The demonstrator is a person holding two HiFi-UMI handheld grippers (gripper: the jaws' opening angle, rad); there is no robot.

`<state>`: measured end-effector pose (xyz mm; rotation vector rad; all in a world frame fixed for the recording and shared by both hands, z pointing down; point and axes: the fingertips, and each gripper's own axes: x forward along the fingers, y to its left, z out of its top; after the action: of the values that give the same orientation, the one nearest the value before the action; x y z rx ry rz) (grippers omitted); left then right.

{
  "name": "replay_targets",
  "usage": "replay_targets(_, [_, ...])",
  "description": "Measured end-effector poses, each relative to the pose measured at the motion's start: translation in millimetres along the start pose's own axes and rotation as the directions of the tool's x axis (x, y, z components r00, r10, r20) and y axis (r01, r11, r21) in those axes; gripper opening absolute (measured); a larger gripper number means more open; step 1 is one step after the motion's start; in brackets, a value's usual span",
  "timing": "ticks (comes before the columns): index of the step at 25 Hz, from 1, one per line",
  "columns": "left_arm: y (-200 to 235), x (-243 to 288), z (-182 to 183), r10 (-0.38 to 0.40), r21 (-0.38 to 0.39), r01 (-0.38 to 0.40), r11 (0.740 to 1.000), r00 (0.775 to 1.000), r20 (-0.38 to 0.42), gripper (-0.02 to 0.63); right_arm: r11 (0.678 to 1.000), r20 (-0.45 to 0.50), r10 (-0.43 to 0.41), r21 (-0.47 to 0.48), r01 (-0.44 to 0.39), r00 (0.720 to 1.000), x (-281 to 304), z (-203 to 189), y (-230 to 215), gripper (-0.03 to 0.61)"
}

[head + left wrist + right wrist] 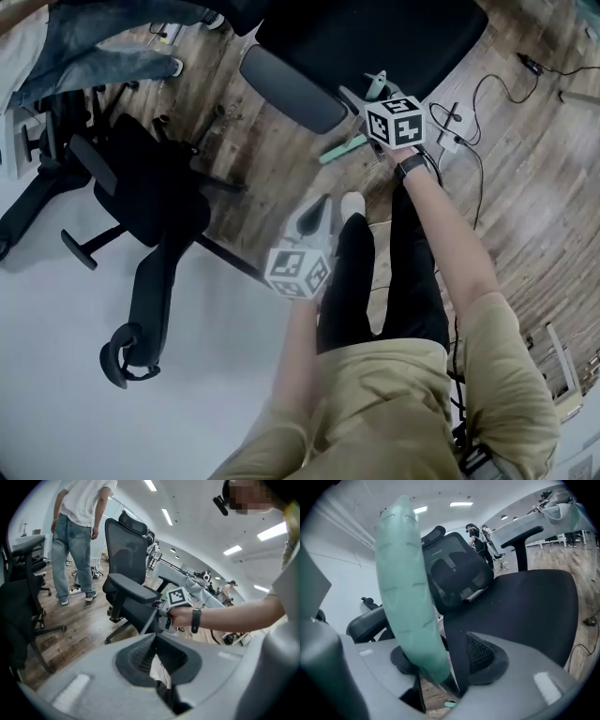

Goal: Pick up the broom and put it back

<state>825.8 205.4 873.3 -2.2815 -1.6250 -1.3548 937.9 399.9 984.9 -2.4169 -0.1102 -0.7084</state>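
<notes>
Nearest to you, your left claw (155, 637) points down and forward with its jaws closed and nothing in them. It waits above your legs and the wooden floor (525, 187).

Further out, your right claw (445, 660) reaches toward the black office chair (520, 606). Its jaws stand apart around the mint-green broom handle (405, 588). The handle rises upright between them, lying against the left pad, and the right pad appears clear of it. A mint-green bar (342, 148), probably the broom's lower end, sits on the floor by the chair.

This looks like the setting-down step. Check that the handle leans steadily against the chair before you leave it. Then draw the claw straight back along its own line so neither pad drags the handle sideways.

The marker cube (394, 122) on each claw shows black-and-white squares only. No brand, label or other writing can be read. Beyond the chair, a person in jeans (77, 536) stands on the floor.
</notes>
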Motion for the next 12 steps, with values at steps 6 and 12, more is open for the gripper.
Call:
replay_targets(6, [2.7, -3.7, -1.5, 0.007, -0.007, -0.007, 1.000, 1.000, -0.006, 0.000, 0.998, -0.019, 0.060, 0.020, -0.060, 0.998, 2.6, -3.4, 3.8, 0.391])
replay_targets(12, [-5.0, 4.6, -2.0, -0.017, 0.001, 0.017, 1.000, 1.000, -0.007, 0.000, 0.988, -0.089, 0.090, -0.118, -0.100, 0.992, -12.6, -17.8, 13.0, 0.515])
